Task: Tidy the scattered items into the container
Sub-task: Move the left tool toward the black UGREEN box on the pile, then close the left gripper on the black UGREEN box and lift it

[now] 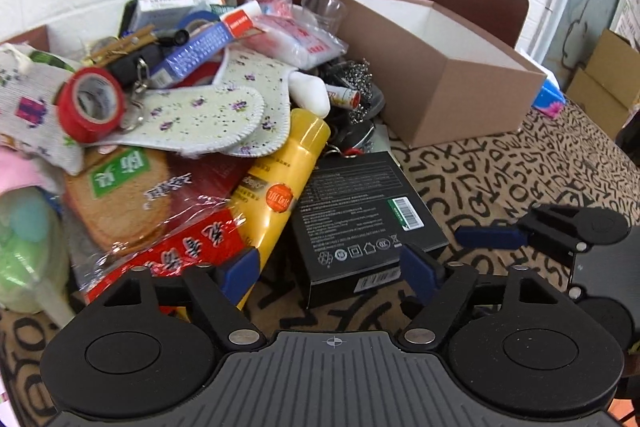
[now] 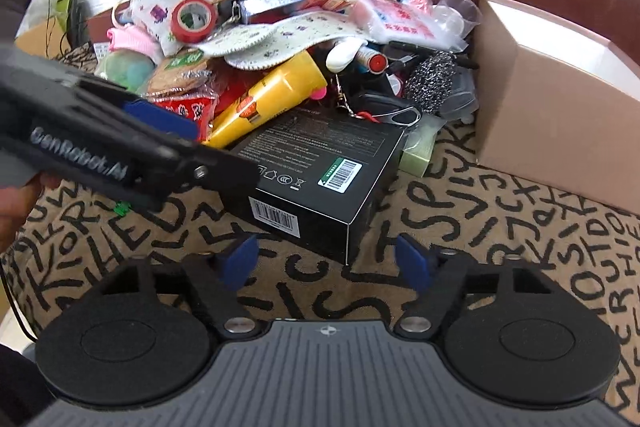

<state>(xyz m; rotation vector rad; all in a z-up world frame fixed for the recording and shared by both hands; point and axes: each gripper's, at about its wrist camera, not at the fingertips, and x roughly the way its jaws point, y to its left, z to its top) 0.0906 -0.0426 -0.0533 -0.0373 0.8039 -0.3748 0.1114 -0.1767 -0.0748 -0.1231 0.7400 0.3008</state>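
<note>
Your left hand-held gripper (image 1: 330, 269) and right hand-held gripper (image 2: 326, 261) are both spread, empty, just before the black box (image 2: 320, 167) — barcode stickers legible — beside the brown container (image 1: 436, 67). "GenRobot.AI" marks the left one.

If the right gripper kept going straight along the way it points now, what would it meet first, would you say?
Most likely the black box: it lies directly ahead of the open right gripper, one corner toward the jaws, though the gap is hard to judge.
</note>
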